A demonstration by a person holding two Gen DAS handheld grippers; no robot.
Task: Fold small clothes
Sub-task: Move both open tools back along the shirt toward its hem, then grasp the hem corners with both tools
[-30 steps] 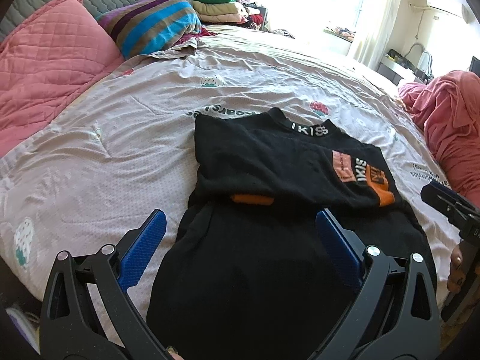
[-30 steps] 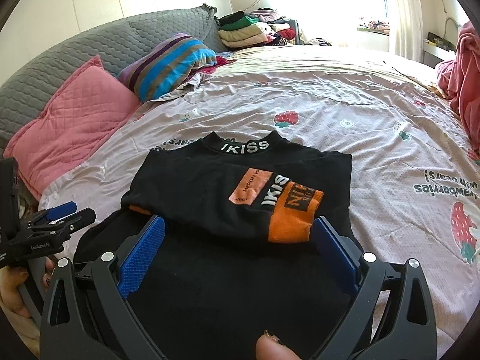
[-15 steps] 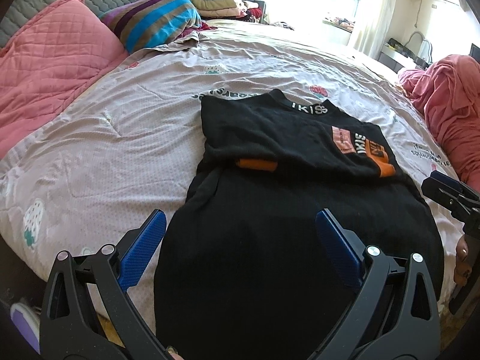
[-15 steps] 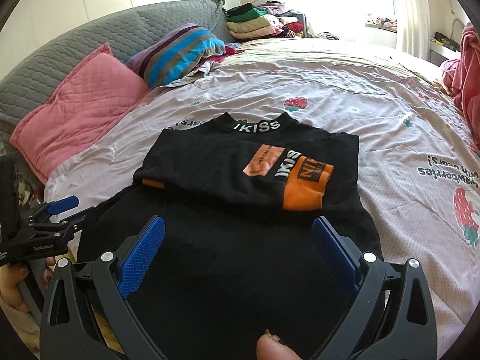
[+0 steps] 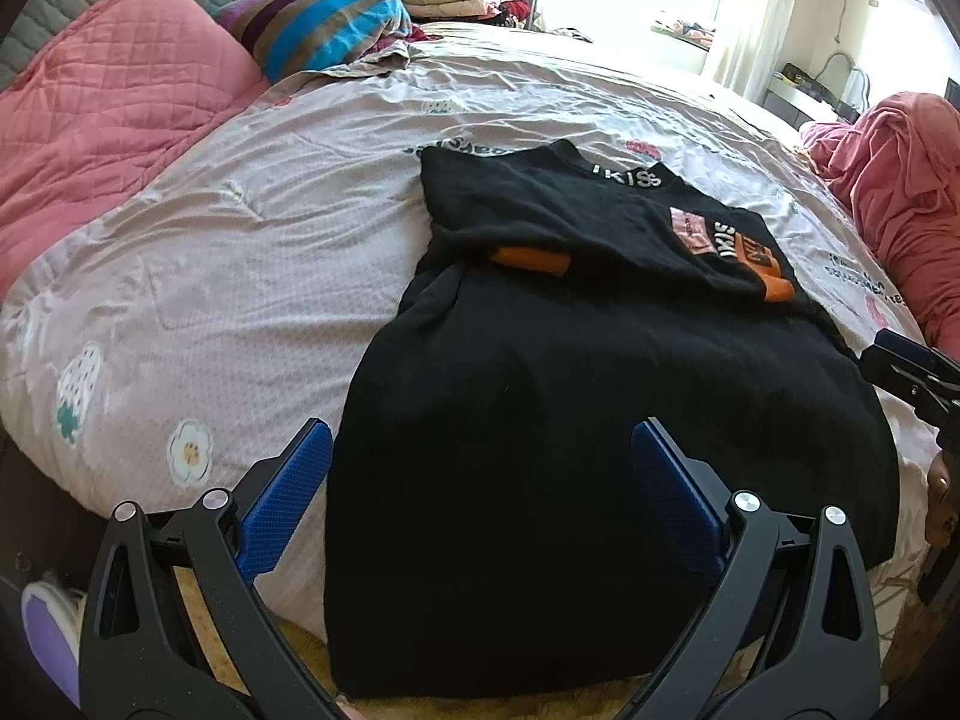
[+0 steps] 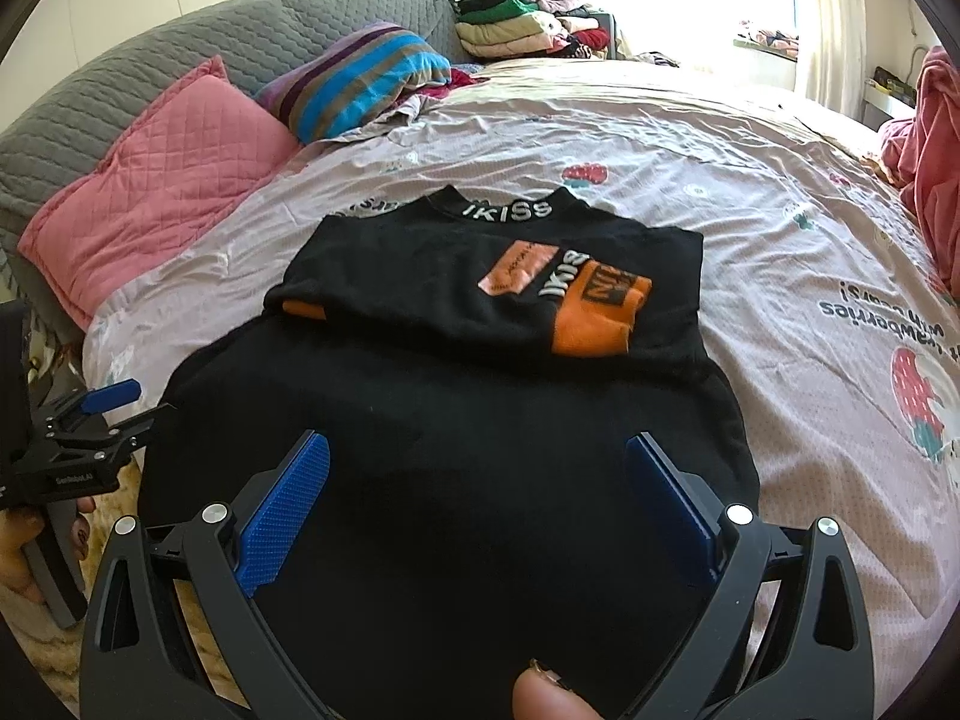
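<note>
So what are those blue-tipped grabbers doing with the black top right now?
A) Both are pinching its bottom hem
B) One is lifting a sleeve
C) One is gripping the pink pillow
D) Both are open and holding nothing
D: the left gripper and the right gripper both have their jaws spread wide above the black top, which lies flat on the bed, with no cloth between them.

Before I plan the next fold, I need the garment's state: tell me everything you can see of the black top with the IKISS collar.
The black knit top with the IKISS collar lies flat on the mauve strawberry-print bedspread, collar away from the cameras. Both sleeves are folded in across the chest, showing orange cuffs and a pink-and-orange patch. The hem reaches the near bed edge. Neither open gripper touches it.
</note>
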